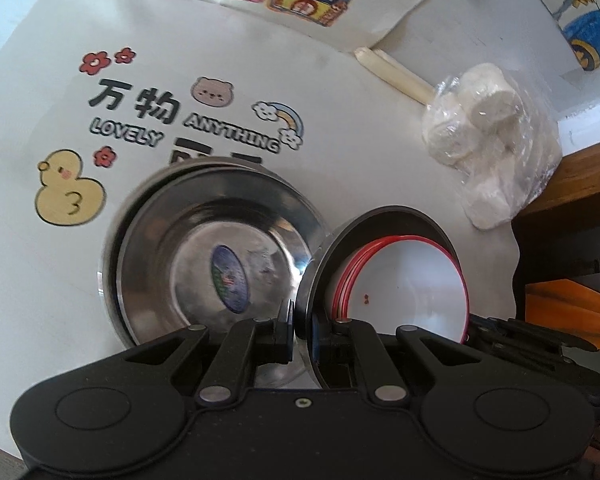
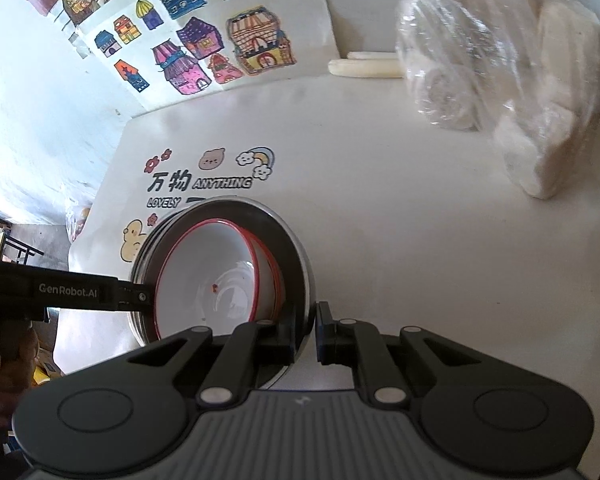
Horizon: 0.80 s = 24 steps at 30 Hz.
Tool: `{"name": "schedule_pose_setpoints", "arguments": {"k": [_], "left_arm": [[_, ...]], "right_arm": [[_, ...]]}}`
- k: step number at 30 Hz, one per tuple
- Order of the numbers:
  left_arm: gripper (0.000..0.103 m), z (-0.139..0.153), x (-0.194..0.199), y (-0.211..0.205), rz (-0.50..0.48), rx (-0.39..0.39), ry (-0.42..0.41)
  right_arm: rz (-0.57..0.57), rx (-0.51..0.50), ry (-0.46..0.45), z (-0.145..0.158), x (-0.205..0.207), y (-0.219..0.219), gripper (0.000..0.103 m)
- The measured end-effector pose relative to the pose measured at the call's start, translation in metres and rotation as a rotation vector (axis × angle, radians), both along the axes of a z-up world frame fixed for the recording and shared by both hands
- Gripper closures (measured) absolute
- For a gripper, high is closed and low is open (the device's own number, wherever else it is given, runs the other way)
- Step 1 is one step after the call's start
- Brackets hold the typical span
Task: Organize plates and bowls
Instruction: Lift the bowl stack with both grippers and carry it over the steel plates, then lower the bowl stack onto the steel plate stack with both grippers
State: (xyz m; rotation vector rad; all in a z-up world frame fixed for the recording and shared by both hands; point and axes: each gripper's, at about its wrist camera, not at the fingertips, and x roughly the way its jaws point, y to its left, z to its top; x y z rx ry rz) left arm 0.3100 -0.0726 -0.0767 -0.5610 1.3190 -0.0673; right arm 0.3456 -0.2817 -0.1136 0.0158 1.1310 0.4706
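Note:
A steel plate [image 1: 324, 280] holding stacked white bowls with red rims [image 1: 412, 280] is held tilted on edge. My left gripper [image 1: 302, 332] is shut on the plate's near rim. A second steel dish [image 1: 204, 248] with a blue label lies flat on the white table just left of it. In the right wrist view my right gripper [image 2: 306, 330] is shut on the opposite rim of the same steel plate [image 2: 296, 248], with the red-rimmed bowls [image 2: 208, 272] inside. The left gripper's arm [image 2: 72, 290] reaches in from the left.
A plastic bag of white rolls [image 1: 488, 140] and two pale sticks [image 1: 392, 74] lie at the back right. The white table [image 2: 400, 220] carries printed cartoon stickers [image 1: 180, 108]. Coloured house drawings [image 2: 204, 40] lie at the back. The table edge drops off at the right [image 1: 560, 216].

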Motion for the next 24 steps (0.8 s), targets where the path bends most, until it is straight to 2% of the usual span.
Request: {"name": "schedule_pose_setpoints", "arguments": {"k": [11,24], "left_arm": [[0.096,-0.004,-0.001,0.038,-0.013,0.012,0.017],[0.096,-0.016,0.009,0.059,-0.078,0.029,0.046]], "right_arm": [[-0.011,0.011,0.016,-0.009,0.002,0.037,0.092],[-0.056,0.024,0.04,-0.023,0.003,0.058,0.092]]}}
